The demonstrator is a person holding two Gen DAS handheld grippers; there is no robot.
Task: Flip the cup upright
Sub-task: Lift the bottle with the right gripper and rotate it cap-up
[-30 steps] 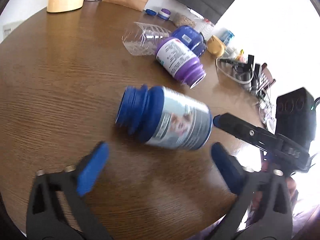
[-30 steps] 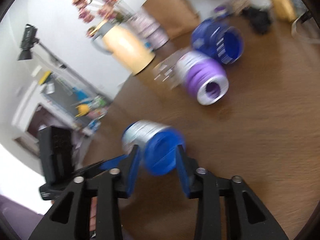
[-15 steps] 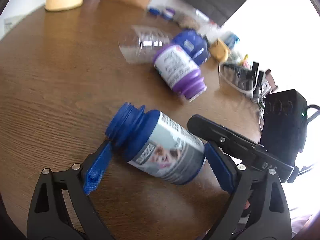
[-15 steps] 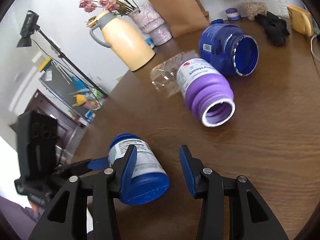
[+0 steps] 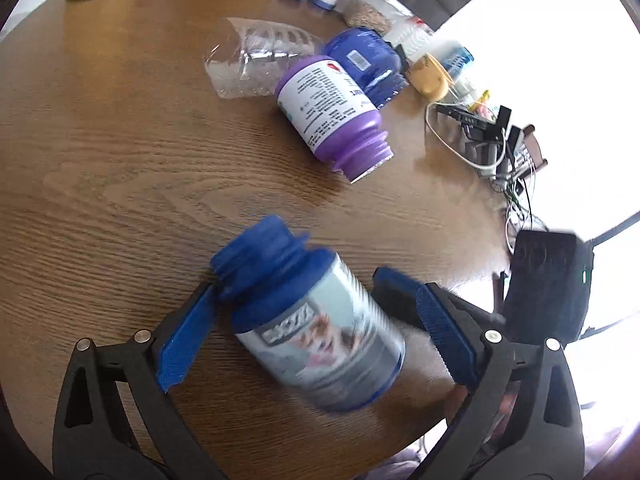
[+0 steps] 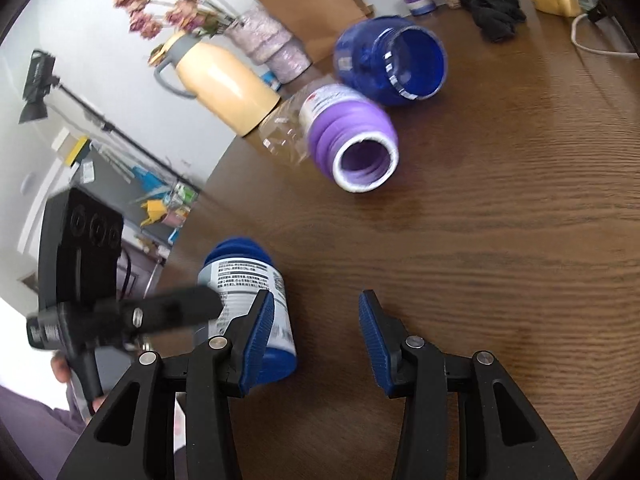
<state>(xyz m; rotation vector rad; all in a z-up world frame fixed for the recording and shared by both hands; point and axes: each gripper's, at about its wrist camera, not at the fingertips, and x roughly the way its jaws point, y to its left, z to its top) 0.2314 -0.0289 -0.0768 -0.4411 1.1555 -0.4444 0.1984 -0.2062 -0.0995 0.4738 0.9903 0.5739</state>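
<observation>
A blue bottle with a silver label [image 5: 312, 320] lies tilted on the wooden table, its open neck pointing up and left. It sits between the open fingers of my left gripper [image 5: 316, 328]; the left fingertip [image 5: 188, 332] is at the neck and the right one stands apart from the base. In the right wrist view the same bottle [image 6: 248, 300] lies to the left of my right gripper [image 6: 316, 340], which is open and empty, its left finger just in front of the bottle.
A purple bottle [image 5: 332, 116], a dark blue jar [image 5: 364, 64] and a clear plastic bottle [image 5: 256, 60] lie on their sides further back. A yellow jug [image 6: 220, 80], a flower vase, a paper bag and cables [image 5: 480, 140] stand along the table's far edge.
My left gripper has moved in around the blue bottle, and the bottle's neck has tipped upward. My right gripper has let go of the bottle and sits to its right.
</observation>
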